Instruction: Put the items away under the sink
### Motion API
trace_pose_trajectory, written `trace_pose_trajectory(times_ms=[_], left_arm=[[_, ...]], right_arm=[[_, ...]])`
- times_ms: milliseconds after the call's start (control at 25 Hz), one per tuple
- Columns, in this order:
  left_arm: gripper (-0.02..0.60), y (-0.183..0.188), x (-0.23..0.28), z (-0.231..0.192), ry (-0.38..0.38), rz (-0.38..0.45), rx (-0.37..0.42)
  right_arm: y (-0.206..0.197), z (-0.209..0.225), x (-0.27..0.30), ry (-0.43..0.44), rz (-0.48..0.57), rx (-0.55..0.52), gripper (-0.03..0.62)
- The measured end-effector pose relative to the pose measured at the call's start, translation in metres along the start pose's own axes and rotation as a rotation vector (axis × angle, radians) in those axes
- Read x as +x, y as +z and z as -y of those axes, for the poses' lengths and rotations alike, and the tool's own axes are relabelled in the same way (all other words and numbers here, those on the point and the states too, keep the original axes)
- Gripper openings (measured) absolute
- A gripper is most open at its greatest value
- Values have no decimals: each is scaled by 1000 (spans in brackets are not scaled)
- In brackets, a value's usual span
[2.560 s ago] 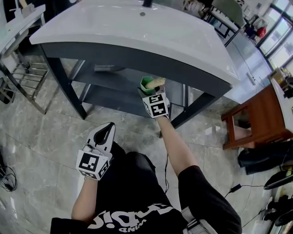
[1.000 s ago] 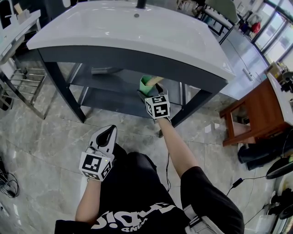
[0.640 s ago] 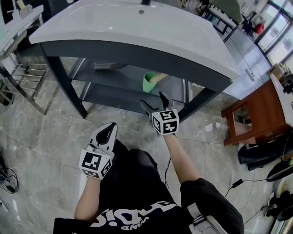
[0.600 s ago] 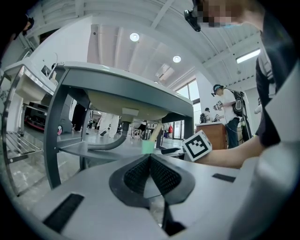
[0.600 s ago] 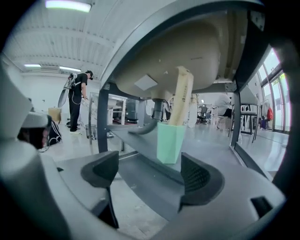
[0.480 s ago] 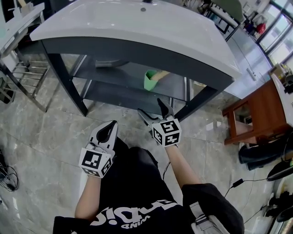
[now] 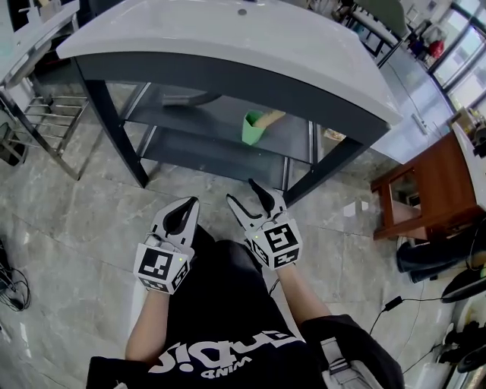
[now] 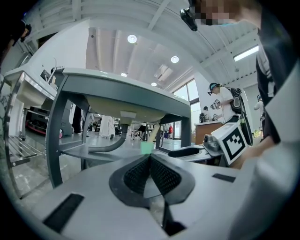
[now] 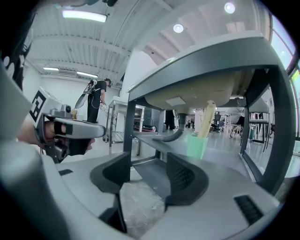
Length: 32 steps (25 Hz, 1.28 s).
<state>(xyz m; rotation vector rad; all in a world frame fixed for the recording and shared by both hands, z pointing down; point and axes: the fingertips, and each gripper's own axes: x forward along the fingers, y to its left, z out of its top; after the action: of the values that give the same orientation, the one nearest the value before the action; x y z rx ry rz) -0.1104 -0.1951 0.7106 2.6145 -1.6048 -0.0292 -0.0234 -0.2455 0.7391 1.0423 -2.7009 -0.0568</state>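
- You were standing on a glossy grey marble-look floor (image 7: 68, 228), shiny enough to throw reflections.
- Straight ahead of you was the sink stand (image 7: 228, 82): pale top, dark grey frame, two dark shelves underneath.
- Off to your left there was a bare metal rack (image 7: 45, 125), tucked under another white counter (image 7: 38, 23).
- On your right sat a brown wooden side table (image 7: 433, 190).
- Big windows (image 7: 463, 45) filled the far right corner, with daylight coming through.
- Overhead you had a white ribbed ceiling (image 8: 117, 18) with round spot lights (image 8: 132, 39) and one long strip light (image 9: 84, 16).
- A black cable (image 7: 391, 311) lay loose on the tiles to your right.
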Motion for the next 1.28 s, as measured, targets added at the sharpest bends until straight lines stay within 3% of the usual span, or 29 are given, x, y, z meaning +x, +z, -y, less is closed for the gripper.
trace_pose_trajectory(times_ms=[200,400,560,880,1120,1280], left_arm=[[17,1,-4,-5,3,-19,-7],[17,4,-5,-11,1,-47,-22],[17,35,-4,-16,17,-48,-43],[17,176,-43,-23,62,-88,-62],[17,313,-76,-20,71,-104,-85],[17,393,-91,-14,73,-120,-58]], right_arm=[[18,-16,-3,34,75,21,45],[33,-39,-2,120,114,14,18],[68,-43,1,152,92,4,18],[215,-62,-26,240,37,12,18],[350,-70,-56,265,18,53,18],[420,-71,-78,268,6,99,18]])
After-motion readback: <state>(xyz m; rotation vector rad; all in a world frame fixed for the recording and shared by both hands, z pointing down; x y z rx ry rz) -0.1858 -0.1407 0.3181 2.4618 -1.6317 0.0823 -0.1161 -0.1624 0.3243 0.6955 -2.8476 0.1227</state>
